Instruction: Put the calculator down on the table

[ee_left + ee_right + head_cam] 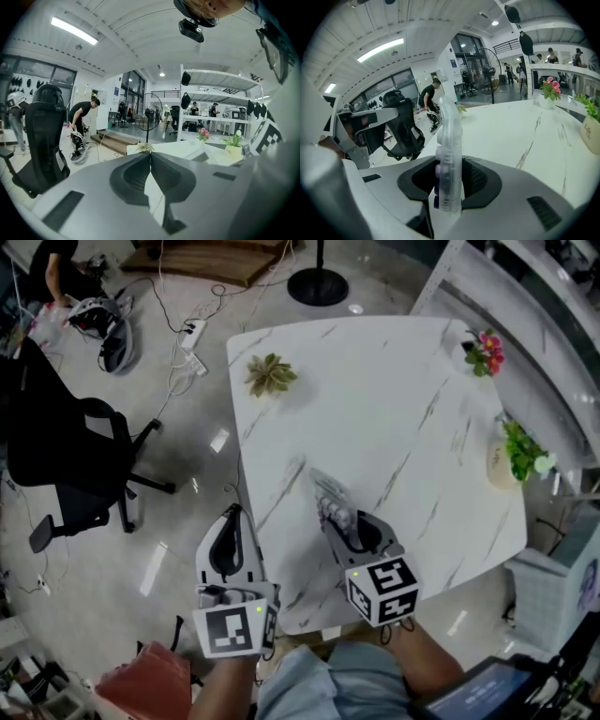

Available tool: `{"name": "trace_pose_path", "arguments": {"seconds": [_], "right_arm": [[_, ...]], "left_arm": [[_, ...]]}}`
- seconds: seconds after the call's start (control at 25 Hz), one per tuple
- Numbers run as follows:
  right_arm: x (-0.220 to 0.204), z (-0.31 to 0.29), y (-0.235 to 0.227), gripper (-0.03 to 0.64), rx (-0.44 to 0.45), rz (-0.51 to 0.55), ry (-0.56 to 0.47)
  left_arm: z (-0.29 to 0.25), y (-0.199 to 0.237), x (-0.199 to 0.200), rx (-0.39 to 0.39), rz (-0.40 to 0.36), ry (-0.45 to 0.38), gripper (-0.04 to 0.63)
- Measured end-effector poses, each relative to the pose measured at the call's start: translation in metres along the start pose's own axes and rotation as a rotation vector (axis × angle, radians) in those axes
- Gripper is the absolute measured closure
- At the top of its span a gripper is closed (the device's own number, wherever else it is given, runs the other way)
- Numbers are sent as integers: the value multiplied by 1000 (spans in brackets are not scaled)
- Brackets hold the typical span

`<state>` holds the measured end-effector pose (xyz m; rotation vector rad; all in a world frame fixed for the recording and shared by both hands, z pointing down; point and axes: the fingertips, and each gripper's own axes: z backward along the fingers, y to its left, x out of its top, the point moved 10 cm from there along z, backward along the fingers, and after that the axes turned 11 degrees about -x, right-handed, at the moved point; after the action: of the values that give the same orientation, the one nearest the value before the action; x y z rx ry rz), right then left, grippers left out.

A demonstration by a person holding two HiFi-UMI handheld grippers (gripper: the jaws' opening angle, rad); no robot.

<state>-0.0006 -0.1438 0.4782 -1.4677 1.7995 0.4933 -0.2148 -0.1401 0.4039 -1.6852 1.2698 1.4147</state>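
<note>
Now, nearest the person, the left claw (150, 158) is pinched closed w/ nothing in it, hanging just beside the near-left edge of the table (394, 418). Next to it the right claw (449, 174) clamps the calculator (449, 133) by its lower end, jaws partway apart around it. The calculator stands on edge, clear plastic w/ purple keys, poking out over the near part of the white marble top. I can't tell whether it touches the top yet; prob. not.

To do this step well: roll the wrist so the calculator's broad back faces the marble, lower till it lies flat, then let go & pull straight back, i.e. no dropping it from height. The marble just ahead looks free of clutter, and the left claw isn't needed.

Farther off, containers: a cream pot (500, 468) at the right edge holds a leafy green plant. At the far right corner are pink flowers (486, 350), their pot barely visible. A small spiky plant (270, 375) sits near the far-left corner; its pot, if any, doesn't show.
</note>
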Motion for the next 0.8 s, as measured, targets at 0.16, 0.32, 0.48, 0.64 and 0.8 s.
{"name": "trace_pose_path", "arguments": {"seconds": [0.16, 0.32, 0.48, 0.64, 0.8], "right_arm": [[3, -4, -2, 469, -7, -21, 18], [8, -10, -4, 469, -3, -46, 35], [14, -18, -5, 468, 5, -63, 51], [18, -28, -5, 468, 17, -73, 67], [24, -37, -6, 468, 26, -81, 89]], "left_arm": [[-1, 0, 1, -3, 2, 0, 586], [-4, 1, 3, 1, 2, 1, 586], [-8, 4, 5, 10, 6, 0, 586], [-13, 10, 6, 21, 9, 4, 586], [-17, 15, 5, 33, 15, 9, 586]]}}
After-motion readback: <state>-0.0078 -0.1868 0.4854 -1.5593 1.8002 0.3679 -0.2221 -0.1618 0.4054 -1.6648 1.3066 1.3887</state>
